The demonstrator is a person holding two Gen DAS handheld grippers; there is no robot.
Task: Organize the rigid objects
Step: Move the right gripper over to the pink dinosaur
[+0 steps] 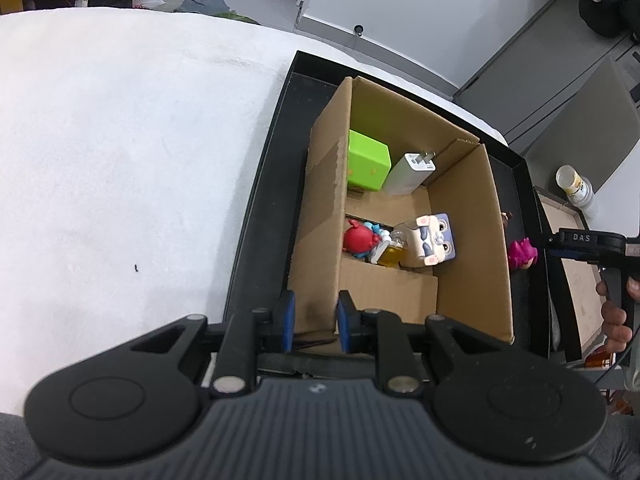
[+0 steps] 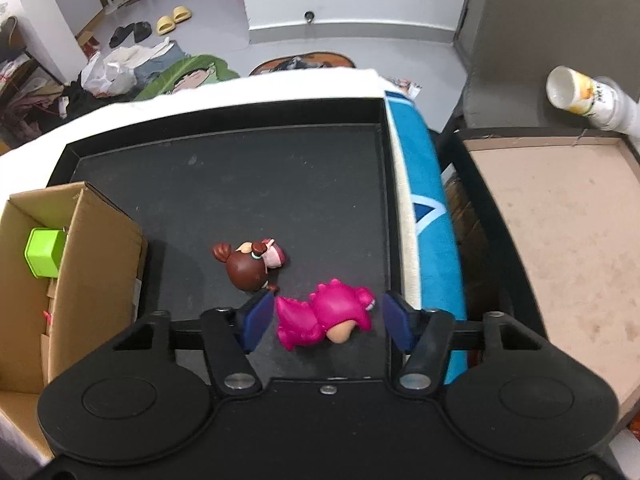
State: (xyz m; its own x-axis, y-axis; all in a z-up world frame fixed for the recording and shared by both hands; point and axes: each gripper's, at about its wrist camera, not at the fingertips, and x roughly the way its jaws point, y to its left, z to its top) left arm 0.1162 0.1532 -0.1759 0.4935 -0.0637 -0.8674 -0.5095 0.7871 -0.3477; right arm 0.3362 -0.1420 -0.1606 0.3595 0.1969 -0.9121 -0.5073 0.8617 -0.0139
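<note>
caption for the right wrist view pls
Right gripper straddles a pink dinosuit figurine on the black tray, jaws not yet gripping.

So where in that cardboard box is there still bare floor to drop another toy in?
In the cardboard box, the strip along the right wall, beside the square-faced toy, is bare. The far end is taken by the green cube and white charger. The middle is crowded: red toy, small bottle.
</note>
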